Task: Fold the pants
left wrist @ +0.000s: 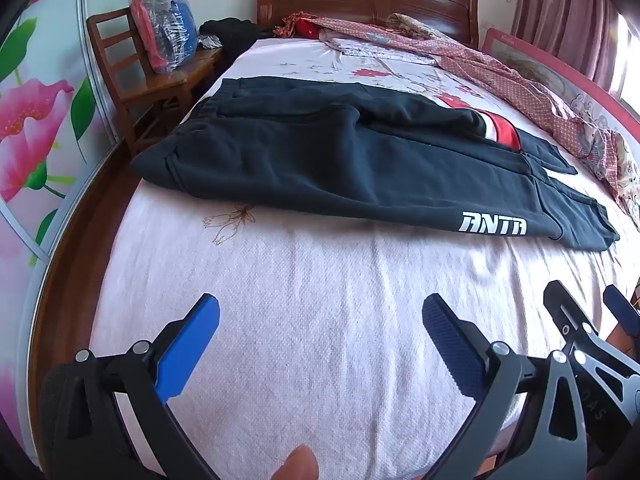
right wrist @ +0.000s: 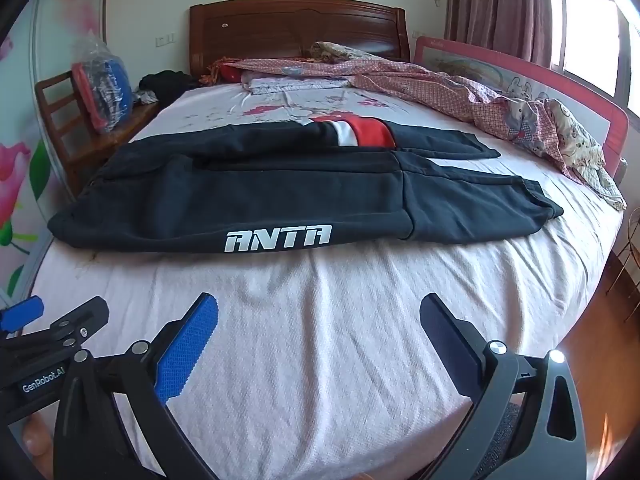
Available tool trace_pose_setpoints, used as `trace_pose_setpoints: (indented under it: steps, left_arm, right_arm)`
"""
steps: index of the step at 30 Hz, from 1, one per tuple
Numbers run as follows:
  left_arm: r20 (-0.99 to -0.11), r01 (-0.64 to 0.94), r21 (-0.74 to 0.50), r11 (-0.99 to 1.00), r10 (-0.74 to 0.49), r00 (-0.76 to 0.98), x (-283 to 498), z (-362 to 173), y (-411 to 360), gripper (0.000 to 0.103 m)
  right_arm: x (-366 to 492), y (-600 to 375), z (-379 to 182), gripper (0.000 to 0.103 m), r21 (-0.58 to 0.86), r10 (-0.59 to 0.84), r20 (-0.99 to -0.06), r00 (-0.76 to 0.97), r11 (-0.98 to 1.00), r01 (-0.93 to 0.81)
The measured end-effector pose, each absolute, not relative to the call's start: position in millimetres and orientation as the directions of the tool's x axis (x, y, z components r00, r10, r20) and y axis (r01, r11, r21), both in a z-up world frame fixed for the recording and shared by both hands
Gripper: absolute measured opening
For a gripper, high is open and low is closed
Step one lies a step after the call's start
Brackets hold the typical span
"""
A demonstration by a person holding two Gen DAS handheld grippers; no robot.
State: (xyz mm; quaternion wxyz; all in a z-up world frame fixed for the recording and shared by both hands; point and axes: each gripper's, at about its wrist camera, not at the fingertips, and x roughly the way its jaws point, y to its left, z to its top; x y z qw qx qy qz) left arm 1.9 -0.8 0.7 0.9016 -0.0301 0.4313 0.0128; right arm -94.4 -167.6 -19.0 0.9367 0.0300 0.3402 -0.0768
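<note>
Dark navy ANTA pants lie spread flat across the bed, waistband to the left, leg cuffs to the right, with a red and white stripe on the far leg. They also show in the right wrist view. My left gripper is open and empty above the bare sheet, short of the pants' near edge. My right gripper is open and empty too, beside the left one; it shows at the left wrist view's right edge. The left gripper shows at the right wrist view's left edge.
The bed has a pale pink sheet. A rumpled patterned quilt lies along the far right side by a red bed rail. A wooden chair with a bagged bundle stands left of the bed. The wooden headboard is at the back.
</note>
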Motion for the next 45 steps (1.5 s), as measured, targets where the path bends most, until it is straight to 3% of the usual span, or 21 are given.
trace_pose_setpoints:
  steps: [45]
  left_arm:
    - [-0.741, -0.054, -0.018, 0.998, 0.023, 0.671, -4.5, 3.4, 0.2, 0.101]
  right_arm:
    - [-94.6, -167.7, -19.7, 0.1, 0.008, -0.118, -0.645, 0.755, 0.987, 0.162]
